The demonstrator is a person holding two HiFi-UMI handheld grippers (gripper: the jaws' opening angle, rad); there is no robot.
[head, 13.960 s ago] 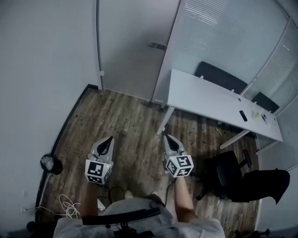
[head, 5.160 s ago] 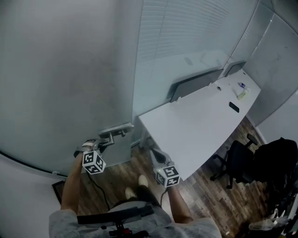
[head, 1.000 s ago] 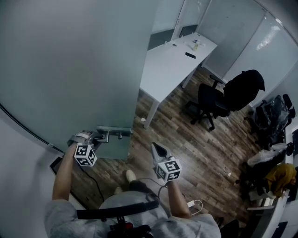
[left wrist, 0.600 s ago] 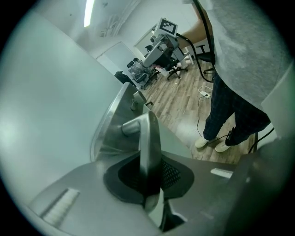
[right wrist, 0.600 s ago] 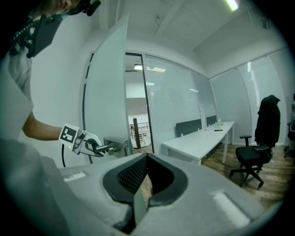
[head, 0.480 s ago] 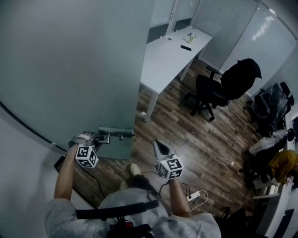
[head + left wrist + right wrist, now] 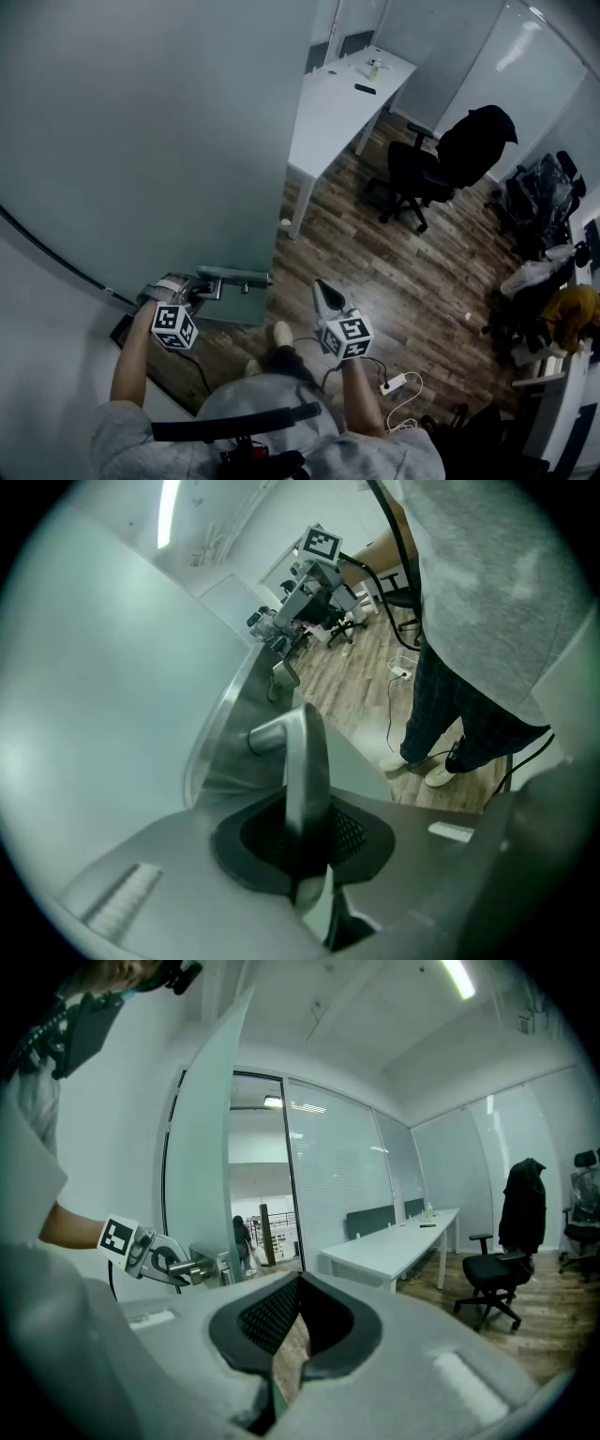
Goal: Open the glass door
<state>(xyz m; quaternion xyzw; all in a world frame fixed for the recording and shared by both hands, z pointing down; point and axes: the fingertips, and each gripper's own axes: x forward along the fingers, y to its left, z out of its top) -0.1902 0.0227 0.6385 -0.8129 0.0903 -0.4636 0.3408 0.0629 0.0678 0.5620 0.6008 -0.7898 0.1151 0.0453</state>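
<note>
The frosted glass door [image 7: 159, 141] fills the left of the head view, swung open with its free edge near the middle. Its metal lever handle [image 7: 236, 277] sticks out low on the door. My left gripper [image 7: 199, 287] is shut on that lever. In the left gripper view the lever [image 7: 305, 752] runs upright between the pads. My right gripper [image 7: 322, 289] hangs free to the right of the door edge, shut on nothing. In the right gripper view the door [image 7: 202, 1138], the handle [image 7: 204, 1263] and the left gripper [image 7: 155, 1260] show at left.
A white desk [image 7: 337, 103] stands beyond the door edge, with a black office chair draped in a jacket [image 7: 441, 159] beside it. A power strip and cables [image 7: 396, 384] lie on the wooden floor. Bags and clutter [image 7: 544, 300] sit at the right. A pale wall runs at left.
The door has swung further open with the left gripper still on its handle. The desk and chair have slid up and away in the head view, and both grippers have shifted slightly.
</note>
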